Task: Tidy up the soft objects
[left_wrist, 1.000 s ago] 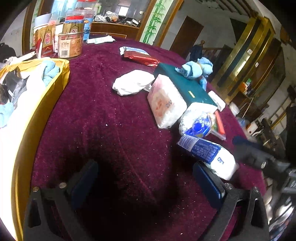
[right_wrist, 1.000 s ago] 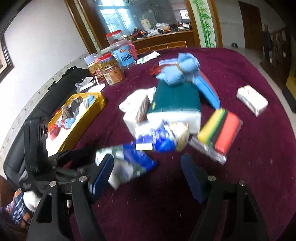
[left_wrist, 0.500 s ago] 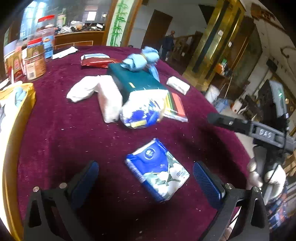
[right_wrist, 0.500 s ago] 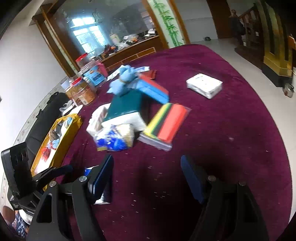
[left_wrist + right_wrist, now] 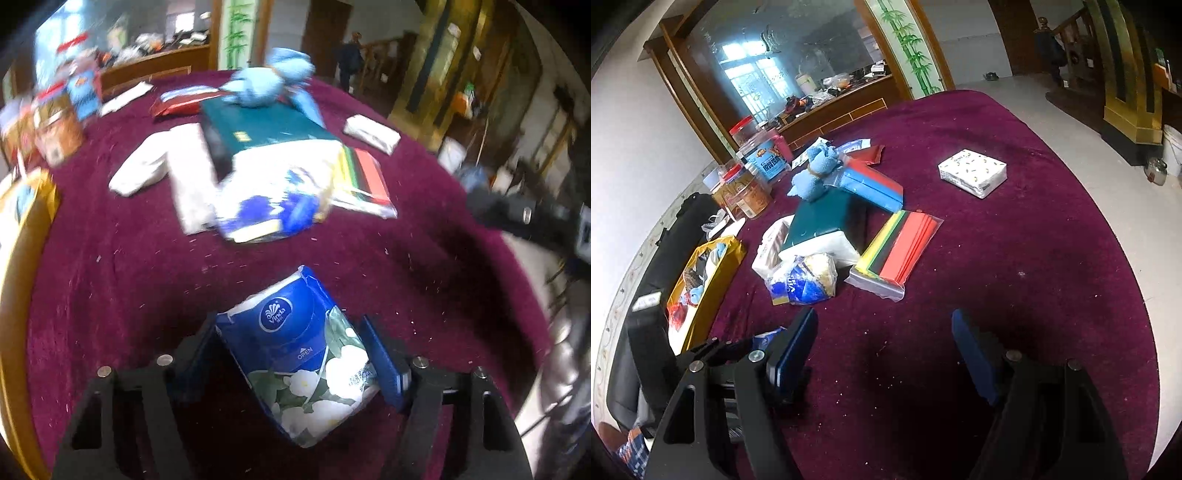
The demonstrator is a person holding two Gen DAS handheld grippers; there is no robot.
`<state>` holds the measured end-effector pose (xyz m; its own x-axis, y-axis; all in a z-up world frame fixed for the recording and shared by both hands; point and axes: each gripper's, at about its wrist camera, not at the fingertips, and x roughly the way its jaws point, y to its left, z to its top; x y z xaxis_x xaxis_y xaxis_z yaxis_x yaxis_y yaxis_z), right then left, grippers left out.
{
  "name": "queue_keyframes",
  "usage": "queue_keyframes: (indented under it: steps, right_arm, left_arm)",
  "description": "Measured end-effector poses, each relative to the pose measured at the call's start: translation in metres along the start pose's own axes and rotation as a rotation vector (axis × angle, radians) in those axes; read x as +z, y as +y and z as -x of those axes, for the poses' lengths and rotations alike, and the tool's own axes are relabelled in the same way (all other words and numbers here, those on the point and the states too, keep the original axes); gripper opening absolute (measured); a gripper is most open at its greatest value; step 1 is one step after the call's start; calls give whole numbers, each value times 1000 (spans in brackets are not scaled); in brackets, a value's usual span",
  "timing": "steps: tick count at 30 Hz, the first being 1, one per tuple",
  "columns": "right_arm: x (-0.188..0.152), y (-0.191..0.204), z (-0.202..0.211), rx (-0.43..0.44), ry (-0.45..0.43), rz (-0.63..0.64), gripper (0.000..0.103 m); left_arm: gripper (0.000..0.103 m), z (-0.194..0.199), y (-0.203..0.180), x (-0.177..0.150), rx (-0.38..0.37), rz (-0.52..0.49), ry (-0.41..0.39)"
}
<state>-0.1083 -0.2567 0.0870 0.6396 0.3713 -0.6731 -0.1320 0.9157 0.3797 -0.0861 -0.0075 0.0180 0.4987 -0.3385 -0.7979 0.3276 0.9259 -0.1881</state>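
Observation:
My left gripper is shut on a blue and white floral tissue pack, its pads pressed on both sides, low over the maroon table. My right gripper is open and empty above bare cloth. The left gripper shows at the left of the right wrist view, with a corner of the pack visible. A yellow box with soft items sits on the table's left. A blue cloth toy lies on a green box.
A crumpled blue tissue bag, a pink tissue pack, a bag of coloured sheets, a white napkin pack and snack jars are spread on the table. The table edge curves at the right.
My left gripper moved forward over the floral tissue pack and shut on it. My right gripper drew back and to the right, still open.

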Motion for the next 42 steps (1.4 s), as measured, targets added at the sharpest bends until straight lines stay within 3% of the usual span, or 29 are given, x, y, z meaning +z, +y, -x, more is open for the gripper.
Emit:
queue_keyframes:
  steps: [3,7,13,19,22,26,29,30,31,33,37,42]
  right_arm:
    - [1,5,-2,5,6,10,74]
    - [6,25,-13,28,27,37,74]
    - [13,72,-36,88,74,97,74]
    - [34,145,-62,114,71,259,74]
    - [47,175,-85,69,91,334,74]
    - [53,196,-125,-96,135,431,73]
    - [51,197,-149,-182,170,455,68]
    - [51,197,-152,-195,169,459,62]
    - [50,198,-154,-205,161,468,41]
    - [49,198,-159,-210,188,461,22]
    - [50,192,-156,-193,197,442,18]
    - [59,188,-135,-141,158,399,18]
  left_arm:
    - [78,20,23,-4,-74,74,-36]
    - [78,56,41,-12,-113,125,-109]
    - [78,97,66,-21,-121,183,-189]
    - [78,117,95,-28,-111,243,-240]
    - [78,128,114,-35,-92,276,-265]
    - [78,142,148,-45,-50,336,-289]
    - [78,151,177,-54,-4,392,-299]
    - [78,154,189,-57,16,417,-299]
    - [78,155,196,-60,33,432,-297]
    - [78,155,212,-65,65,466,-287]
    - [78,153,237,-74,114,525,-270]
    - [78,143,253,-72,168,528,-236]
